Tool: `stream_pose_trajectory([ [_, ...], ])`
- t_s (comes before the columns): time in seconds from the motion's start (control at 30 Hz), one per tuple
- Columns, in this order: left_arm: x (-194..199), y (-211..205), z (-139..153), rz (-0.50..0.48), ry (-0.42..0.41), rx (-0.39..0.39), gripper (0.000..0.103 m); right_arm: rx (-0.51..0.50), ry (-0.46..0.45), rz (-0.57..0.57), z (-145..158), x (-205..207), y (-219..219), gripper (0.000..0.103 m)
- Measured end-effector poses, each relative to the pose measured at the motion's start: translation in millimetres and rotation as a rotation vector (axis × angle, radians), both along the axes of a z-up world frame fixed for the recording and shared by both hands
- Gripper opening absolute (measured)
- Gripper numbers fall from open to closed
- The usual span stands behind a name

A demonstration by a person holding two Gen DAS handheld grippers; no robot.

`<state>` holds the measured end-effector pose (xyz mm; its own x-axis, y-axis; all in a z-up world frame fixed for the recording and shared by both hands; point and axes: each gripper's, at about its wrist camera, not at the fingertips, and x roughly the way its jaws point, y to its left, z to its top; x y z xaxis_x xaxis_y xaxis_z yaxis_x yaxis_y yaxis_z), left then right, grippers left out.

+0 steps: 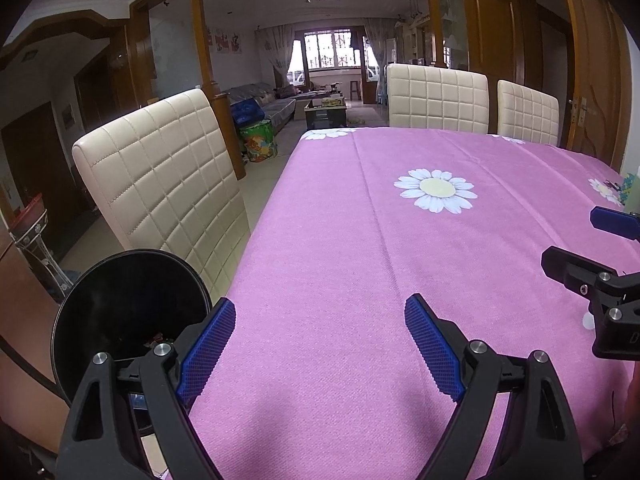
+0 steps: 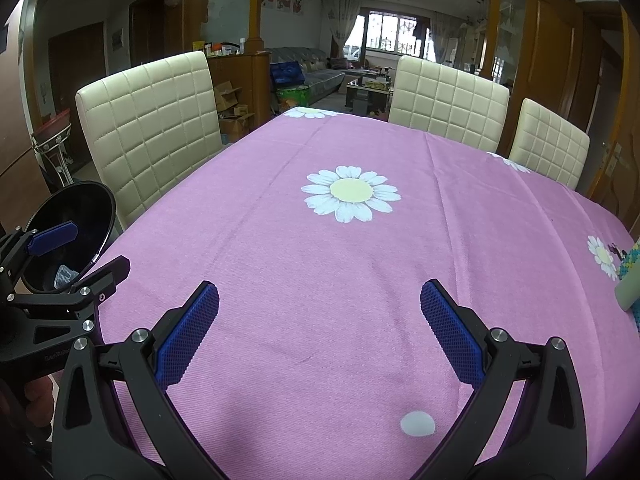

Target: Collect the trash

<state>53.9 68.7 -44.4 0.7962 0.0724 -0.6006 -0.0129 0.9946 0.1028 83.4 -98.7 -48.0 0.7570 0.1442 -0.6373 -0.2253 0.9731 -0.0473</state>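
Note:
A round black trash bin (image 1: 128, 316) stands off the table's left edge beside my left gripper; in the right wrist view (image 2: 68, 236) a crumpled silvery wrapper (image 2: 64, 276) lies inside it. My left gripper (image 1: 320, 344) is open and empty over the pink daisy tablecloth (image 1: 400, 240). My right gripper (image 2: 320, 328) is open and empty over the same cloth (image 2: 320, 260); it also shows at the right edge of the left wrist view (image 1: 584, 248). A small white round disc (image 2: 417, 424) lies on the cloth just below my right gripper. A pale object with a beaded top (image 2: 630, 280) sits at the table's right edge.
Cream quilted chairs stand around the table: one at the left (image 1: 160, 184), two at the far side (image 1: 438, 98) (image 1: 528, 114). A wooden door (image 1: 592, 80) is at the right. The living room lies beyond.

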Motion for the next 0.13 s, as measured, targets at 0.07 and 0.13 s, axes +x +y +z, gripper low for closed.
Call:
stream_pose_trajectory([
  [0.07,-0.3,0.5,0.8,0.001,-0.003,-0.005,0.084,0.002,-0.007,-0.005,1.5,-1.6,-1.6,0.099],
  [0.13,-0.8,1.3,2.3,0.003,-0.012,-0.008,0.084,0.005,-0.019,-0.011,3.6,-3.2,-2.7,0.099],
])
